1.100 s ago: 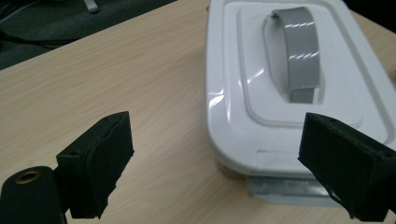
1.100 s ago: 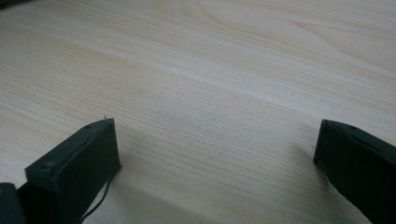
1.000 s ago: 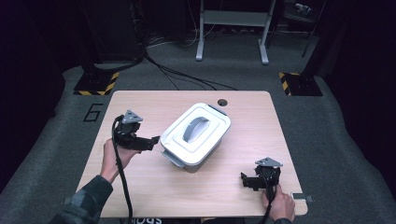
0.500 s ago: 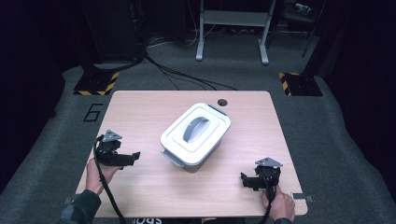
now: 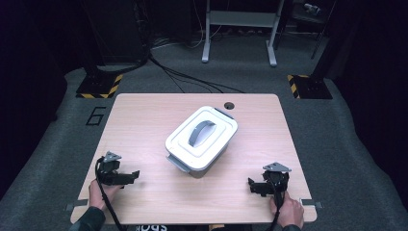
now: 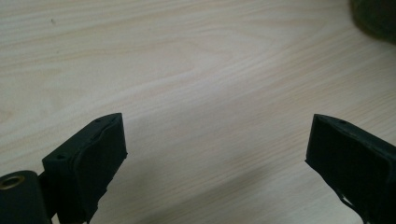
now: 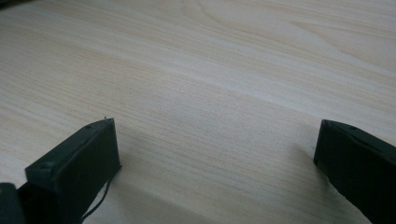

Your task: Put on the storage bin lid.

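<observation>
Your left tongs (image 5: 131, 176) and right tongs (image 5: 253, 186) sit low at the table's (image 5: 144, 115) near corners, both spread wide on nothing, the left's jaws having just been widening. The lidded white container (image 5: 202, 138) lies mid-table between and beyond them, well apart.

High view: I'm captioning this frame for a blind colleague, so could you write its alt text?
A white lidded box with a grey handle sits mid-table, untouched. A person's left gripper and right gripper, both open and empty, rest near the table's front corners.
</observation>
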Motion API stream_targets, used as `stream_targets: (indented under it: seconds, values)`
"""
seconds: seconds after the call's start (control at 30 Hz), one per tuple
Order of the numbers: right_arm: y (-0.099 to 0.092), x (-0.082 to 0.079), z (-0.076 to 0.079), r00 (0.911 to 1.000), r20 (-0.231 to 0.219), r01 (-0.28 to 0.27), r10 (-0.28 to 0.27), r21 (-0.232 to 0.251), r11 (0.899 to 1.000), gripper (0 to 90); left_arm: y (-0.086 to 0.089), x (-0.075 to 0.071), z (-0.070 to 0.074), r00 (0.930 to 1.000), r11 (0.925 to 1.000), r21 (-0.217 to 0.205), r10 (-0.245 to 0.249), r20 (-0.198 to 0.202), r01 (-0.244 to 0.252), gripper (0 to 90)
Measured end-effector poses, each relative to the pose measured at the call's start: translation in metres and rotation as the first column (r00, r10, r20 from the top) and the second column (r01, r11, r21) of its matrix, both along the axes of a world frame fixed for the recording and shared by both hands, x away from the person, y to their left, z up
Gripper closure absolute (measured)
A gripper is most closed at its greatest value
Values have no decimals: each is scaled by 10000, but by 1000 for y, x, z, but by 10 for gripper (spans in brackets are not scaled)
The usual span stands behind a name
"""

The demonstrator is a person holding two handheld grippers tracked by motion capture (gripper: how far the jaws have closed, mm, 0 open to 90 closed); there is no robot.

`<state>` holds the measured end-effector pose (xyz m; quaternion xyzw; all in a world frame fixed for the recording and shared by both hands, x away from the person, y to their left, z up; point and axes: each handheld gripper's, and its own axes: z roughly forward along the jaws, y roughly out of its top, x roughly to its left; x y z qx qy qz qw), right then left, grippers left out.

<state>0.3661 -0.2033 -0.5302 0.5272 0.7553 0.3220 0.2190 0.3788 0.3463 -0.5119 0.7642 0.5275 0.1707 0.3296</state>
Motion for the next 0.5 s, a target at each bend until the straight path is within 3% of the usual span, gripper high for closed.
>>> stream_targets:
  seconds: [0.13,0.2,0.23,0.33,0.5]
  values:
    - [0,0,0,10000,5,-1,1,0,10000,0,4,-1,-12,10000,9998,190,-27,71,25,27]
    - [0,0,0,10000,1,8,-8,5,10000,0,4,-2,-14,9998,9998,179,-8,213,4,20]
    - [0,0,0,10000,-2,3,-3,1,10000,0,5,-2,-16,9990,9990,447,-117,438,98,20]
    - [0,0,0,10000,13,11,-11,-25,10000,0,4,-4,-19,9970,9976,646,-310,708,265,4]
    - [0,0,0,10000,3,-6,6,-1,10000,0,5,-3,-20,9967,9976,602,-372,724,329,0]
